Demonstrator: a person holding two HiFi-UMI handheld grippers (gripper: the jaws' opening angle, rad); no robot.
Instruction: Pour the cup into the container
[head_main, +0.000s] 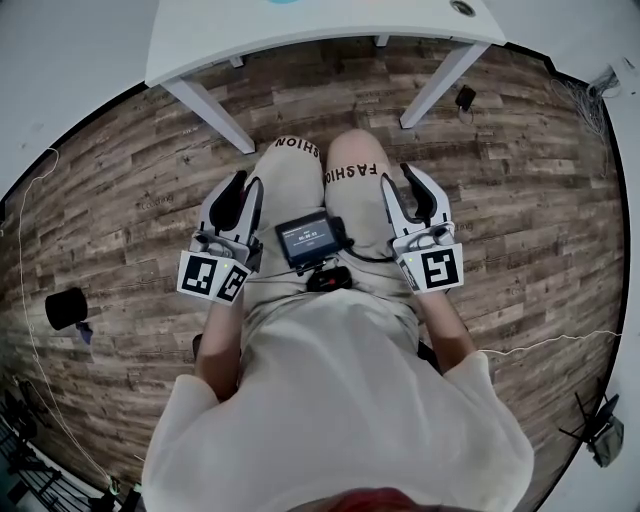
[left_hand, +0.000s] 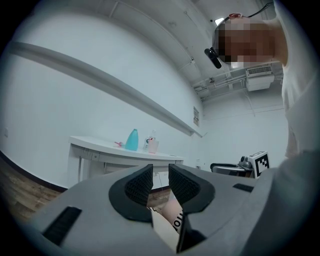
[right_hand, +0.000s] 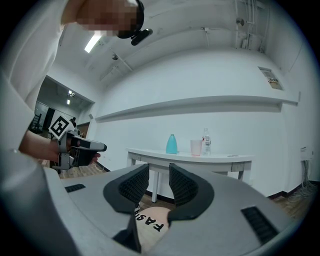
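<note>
While both grippers lie at the person's lap, the cup (right_hand: 195, 147) stands untouched on the far white table (right_hand: 235, 160).

The left gripper (head_main: 247, 185) rests by the left thigh and the right gripper (head_main: 398, 178) by the right thigh, with a small screen device (head_main: 309, 240) on the lap between them. Each gripper's own view shows its ribbed pads drawn together to a narrow slit with nothing held, only a knee and the wooden floor (head_main: 520, 200) beyond. On the tabletop, well apart from both claws, the pink cup is upright, with the teal container (right_hand: 171, 144) near it on its left and a clear bottle (right_hand: 206, 141) just beside it on its right. Whether the cup holds anything cannot be told at this range.
</note>
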